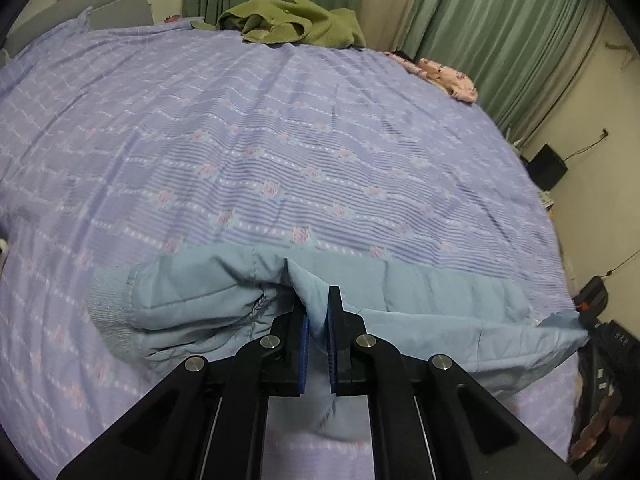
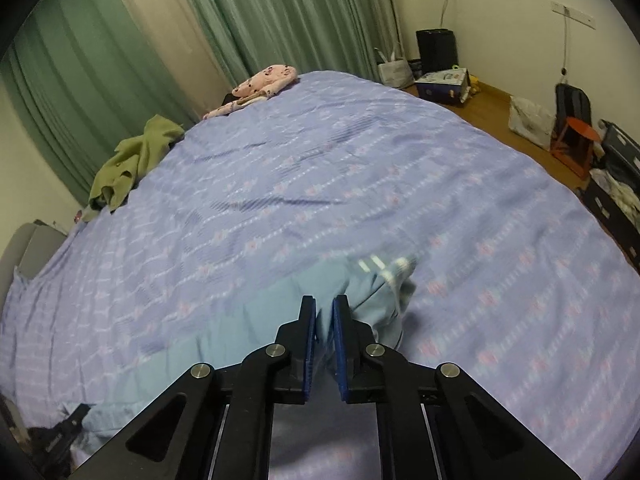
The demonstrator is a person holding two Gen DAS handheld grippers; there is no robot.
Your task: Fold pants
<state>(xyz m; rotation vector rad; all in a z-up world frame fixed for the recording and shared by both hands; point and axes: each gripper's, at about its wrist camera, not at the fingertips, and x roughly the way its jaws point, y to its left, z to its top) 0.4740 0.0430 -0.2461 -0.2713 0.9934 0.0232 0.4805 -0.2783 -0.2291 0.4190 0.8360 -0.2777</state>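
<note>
Light blue quilted pants (image 1: 420, 304) lie across the near part of a bed with a lilac flowered cover (image 1: 280, 140). My left gripper (image 1: 318, 300) is shut on a pinched fold of the pants, with a ribbed cuff (image 1: 108, 312) to its left. In the right wrist view the same pants (image 2: 248, 336) stretch to the left. My right gripper (image 2: 324, 304) is shut on their edge, near a blurred white drawstring (image 2: 394, 270). Part of the fabric hangs lifted between the two grippers. The other gripper (image 2: 60, 436) shows dark at the lower left.
A crumpled green garment (image 1: 296, 22) and a pink patterned one (image 1: 444, 74) lie at the far edge of the bed. Green curtains (image 2: 280, 12) hang behind. Bags, a box and an orange stool (image 2: 572, 144) stand on the wooden floor to the right.
</note>
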